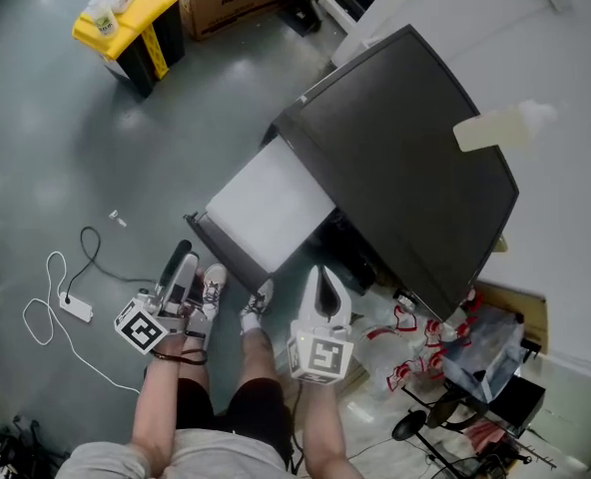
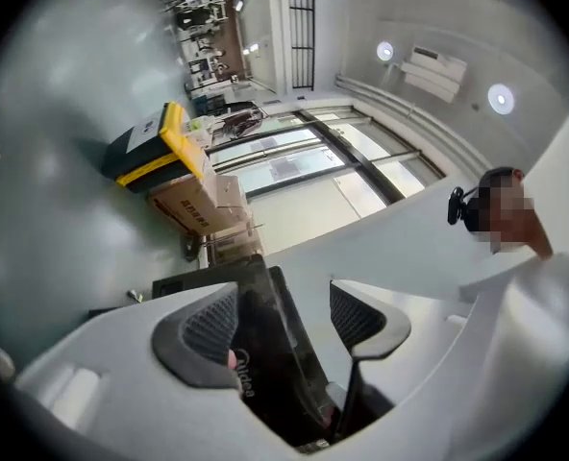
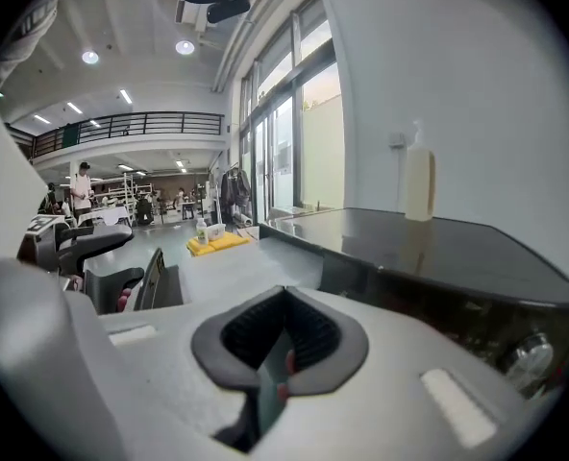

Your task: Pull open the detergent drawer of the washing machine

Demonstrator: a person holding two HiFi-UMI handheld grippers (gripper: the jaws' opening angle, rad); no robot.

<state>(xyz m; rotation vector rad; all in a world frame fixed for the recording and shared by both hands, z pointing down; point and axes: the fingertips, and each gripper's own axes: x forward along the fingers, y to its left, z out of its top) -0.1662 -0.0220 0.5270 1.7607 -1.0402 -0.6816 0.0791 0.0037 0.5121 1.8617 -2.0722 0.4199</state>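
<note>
Head view — drawer (image 1: 271,208) out, only gripper views show left tongs (image 2: 284,320) released, right tongs (image 3: 283,339) clenched, seemingly empty.

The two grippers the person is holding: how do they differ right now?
The left gripper has its jaws wide apart; the right gripper has its jaws closed together. A dark front panel stands in the gap between the left gripper's jaws, while nothing sits between the right gripper's jaws. Both grippers are white with dark ribbed pads.
</note>
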